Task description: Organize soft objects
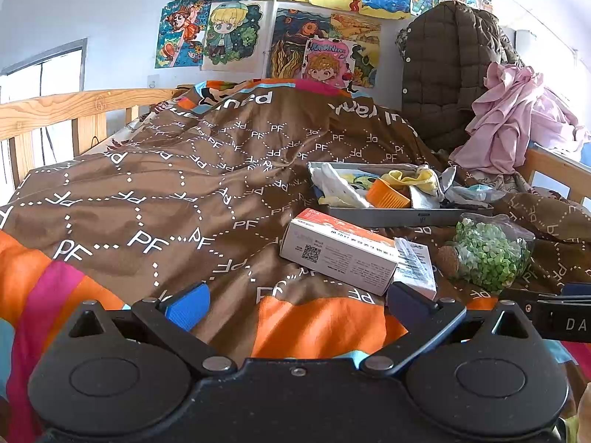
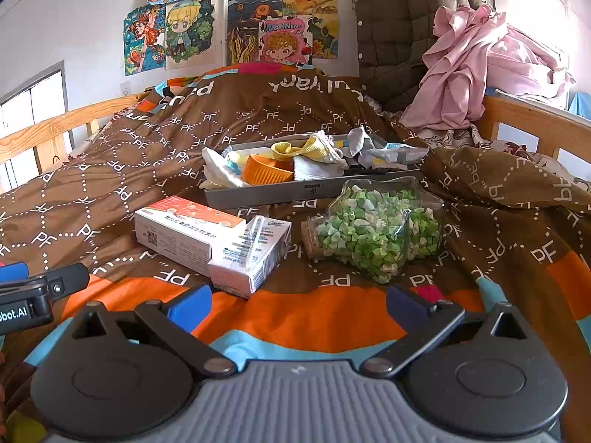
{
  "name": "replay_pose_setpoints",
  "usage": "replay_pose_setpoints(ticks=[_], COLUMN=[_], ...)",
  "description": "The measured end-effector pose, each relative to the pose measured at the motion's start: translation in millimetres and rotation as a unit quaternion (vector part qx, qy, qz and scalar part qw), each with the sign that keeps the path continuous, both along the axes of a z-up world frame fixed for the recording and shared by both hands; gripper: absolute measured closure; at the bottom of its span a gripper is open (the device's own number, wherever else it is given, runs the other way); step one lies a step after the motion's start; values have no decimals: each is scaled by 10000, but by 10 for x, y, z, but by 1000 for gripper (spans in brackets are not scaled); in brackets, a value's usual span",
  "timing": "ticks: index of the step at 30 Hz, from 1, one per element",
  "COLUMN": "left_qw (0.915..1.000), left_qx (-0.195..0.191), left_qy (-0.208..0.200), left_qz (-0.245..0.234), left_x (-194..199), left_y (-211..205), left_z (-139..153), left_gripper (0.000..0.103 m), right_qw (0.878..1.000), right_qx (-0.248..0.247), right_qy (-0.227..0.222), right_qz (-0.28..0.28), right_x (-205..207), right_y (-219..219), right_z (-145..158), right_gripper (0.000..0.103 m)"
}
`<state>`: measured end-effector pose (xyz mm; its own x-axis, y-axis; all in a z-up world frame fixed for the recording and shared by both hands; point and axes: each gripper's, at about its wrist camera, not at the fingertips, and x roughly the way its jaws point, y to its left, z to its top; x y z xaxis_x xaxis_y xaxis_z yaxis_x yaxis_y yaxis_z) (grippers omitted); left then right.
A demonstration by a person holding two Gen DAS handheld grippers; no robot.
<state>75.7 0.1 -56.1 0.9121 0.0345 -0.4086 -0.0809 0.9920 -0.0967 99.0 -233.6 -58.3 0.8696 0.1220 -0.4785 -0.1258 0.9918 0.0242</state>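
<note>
A: The soft things, a yellow sock (image 2: 301, 147), white cloth (image 2: 218, 171) and grey socks (image 2: 373, 153), lay heaped in the grey tray (image 2: 280, 195) on the bed, around an orange ribbed cup (image 2: 267, 170). Your right tool (image 2: 295, 304) and left tool (image 1: 295, 301) both hung with fingers spread wide, holding nothing.

B: So how should I have gone in?

A: I'd say from above, pinching one loose fold well clear of the cup. Two cartons (image 2: 207, 243) and a jar of green paper stars (image 2: 376, 232) lay between you and the tray, so a low reach risked knocking them.

B: And room?

A: The quilt (image 1: 147, 192) left of the tray was bare; a wooden rail (image 1: 74, 107) bounded that side, and a pink garment (image 2: 472, 70) crowded the right.
</note>
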Motion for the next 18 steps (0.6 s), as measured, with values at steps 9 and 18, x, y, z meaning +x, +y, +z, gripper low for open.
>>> replay_pose_setpoints(ticks=[9, 18], left_qw=[10000, 9999], left_qx=[-1, -137], left_qy=[9, -6], left_qz=[0, -73], left_x=[-3, -12], left_y=[-10, 5], left_z=[-12, -7], left_gripper=[1, 1], right_qw=[10000, 10000], right_qx=[0, -1], right_qy=[0, 1], right_qz=[1, -1], right_x=[-1, 1], right_y=[1, 1], right_z=[2, 4], right_gripper=[0, 0])
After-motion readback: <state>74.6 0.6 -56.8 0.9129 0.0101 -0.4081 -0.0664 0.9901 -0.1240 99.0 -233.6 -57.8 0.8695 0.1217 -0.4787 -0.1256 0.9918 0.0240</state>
